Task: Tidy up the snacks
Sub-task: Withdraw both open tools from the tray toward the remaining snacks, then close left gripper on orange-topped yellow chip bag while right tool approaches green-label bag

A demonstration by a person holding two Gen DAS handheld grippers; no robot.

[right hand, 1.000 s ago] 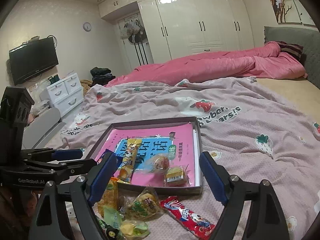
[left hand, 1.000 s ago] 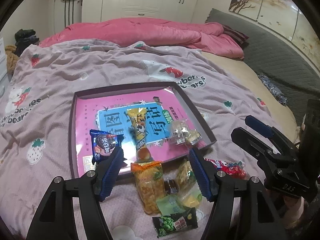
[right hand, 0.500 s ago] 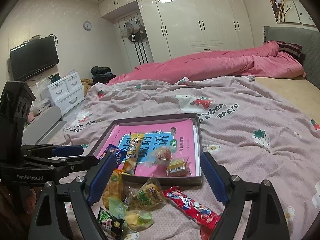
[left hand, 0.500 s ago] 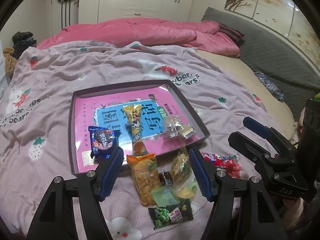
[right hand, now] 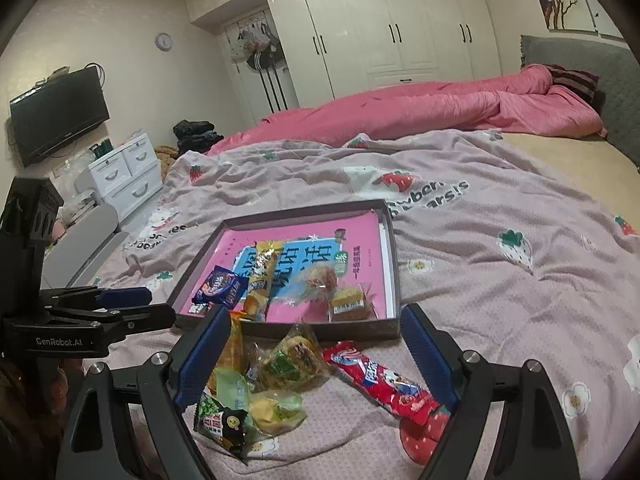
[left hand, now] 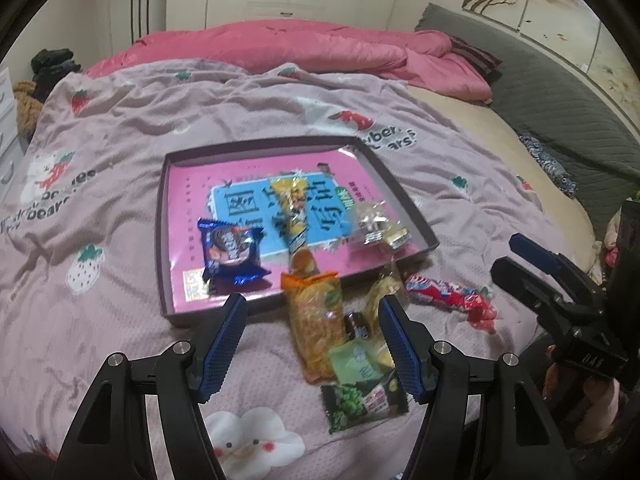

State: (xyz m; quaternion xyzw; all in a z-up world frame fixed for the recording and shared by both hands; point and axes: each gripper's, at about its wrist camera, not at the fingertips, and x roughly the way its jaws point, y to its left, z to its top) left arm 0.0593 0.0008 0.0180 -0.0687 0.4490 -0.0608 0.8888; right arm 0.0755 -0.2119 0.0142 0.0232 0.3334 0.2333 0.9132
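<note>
A shallow dark box point(left hand: 165, 216) point(right hand: 394, 264) with a pink book inside lies on the bed. In it are a blue cookie pack point(left hand: 230, 252) point(right hand: 219, 285), a long yellow bar point(left hand: 294, 216) point(right hand: 262, 270) and clear-wrapped cakes point(left hand: 378, 228) point(right hand: 350, 304). In front of the box lie an orange pack point(left hand: 316, 320), a green pea pack point(left hand: 362, 402) point(right hand: 220, 424), a light green pack point(left hand: 356, 364) and a red strip pack point(left hand: 448, 298) point(right hand: 380, 380). My left gripper point(left hand: 312, 348) is open and empty above the orange pack. My right gripper point(right hand: 316, 364) is open and empty above the loose snacks.
The bed has a lilac strawberry sheet point(left hand: 100, 128) and a pink duvet point(right hand: 420, 108) at the far side. A grey headboard point(left hand: 560, 92) is at the right. White drawers point(right hand: 124, 176) and a wall TV point(right hand: 60, 114) stand left of the bed.
Both grippers have pulled back and risen a little from the box, so more of the loose snacks shows in front. Both stay open and empty.
</note>
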